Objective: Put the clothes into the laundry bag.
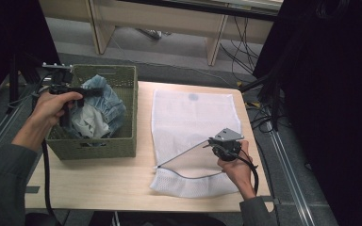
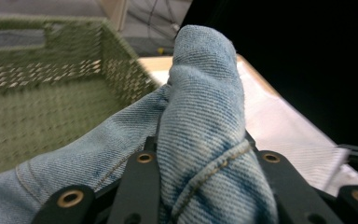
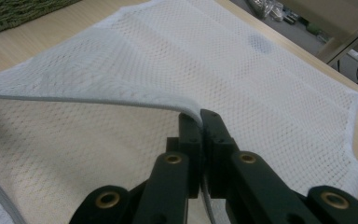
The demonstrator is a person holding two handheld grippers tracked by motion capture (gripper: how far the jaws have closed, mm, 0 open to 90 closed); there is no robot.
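The denim garment (image 2: 205,140) bulges up between my left gripper (image 1: 82,92)'s jaws, which pinch a thick fold; the fingertips are buried in cloth, and the rest of it hangs into the green basket (image 1: 122,141) at the table's left. My left hand (image 1: 52,110) holds level above the basket. My right gripper (image 3: 200,122), pressed shut on the hem of the white mesh bag (image 1: 193,117), lifts that edge, opening a mouth toward the basket. Bare table (image 1: 103,179) lies between.
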